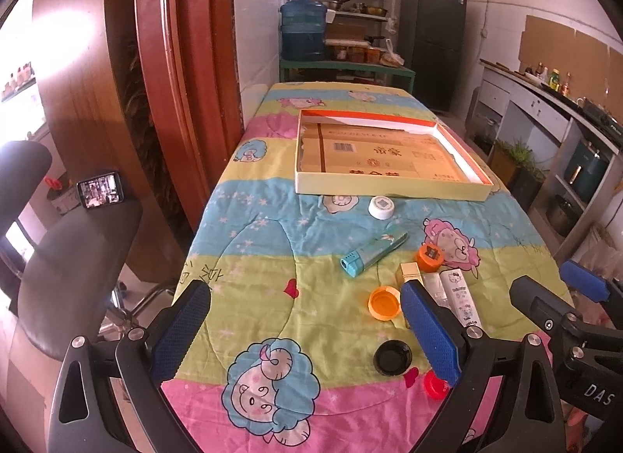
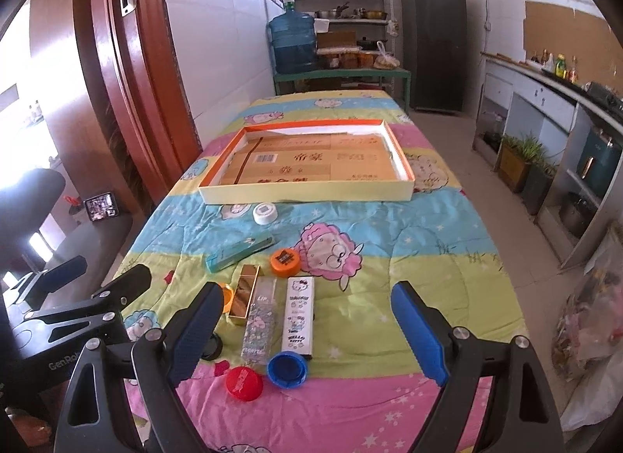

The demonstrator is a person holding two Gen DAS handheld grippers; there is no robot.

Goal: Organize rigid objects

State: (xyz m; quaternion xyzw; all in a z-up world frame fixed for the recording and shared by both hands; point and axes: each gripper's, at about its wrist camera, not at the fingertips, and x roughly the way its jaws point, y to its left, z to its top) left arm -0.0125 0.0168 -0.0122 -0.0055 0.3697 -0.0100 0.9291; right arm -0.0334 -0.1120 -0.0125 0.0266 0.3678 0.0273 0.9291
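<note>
In the left wrist view, the left gripper's [image 1: 307, 316] right finger [image 1: 428, 330] hides part of the gold box [image 1: 410, 272] and red cap [image 1: 435, 385]. In the right wrist view, the right gripper's [image 2: 305, 330] left finger [image 2: 194, 330] covers most of the black cap [image 2: 212, 346] and the orange cap [image 2: 226, 297]. Print on the tray's [image 2: 303, 193] cardboard liner [image 2: 307, 168] is too small to read.

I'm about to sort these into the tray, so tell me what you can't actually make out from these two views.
- Blue cap: absent from the left wrist view, apparently behind the left gripper's finger.
- Black cap: right wrist view, mostly behind the right gripper's finger.
- Clear lip tube: printing too small to read.
- Tray: lining print blurred.
</note>
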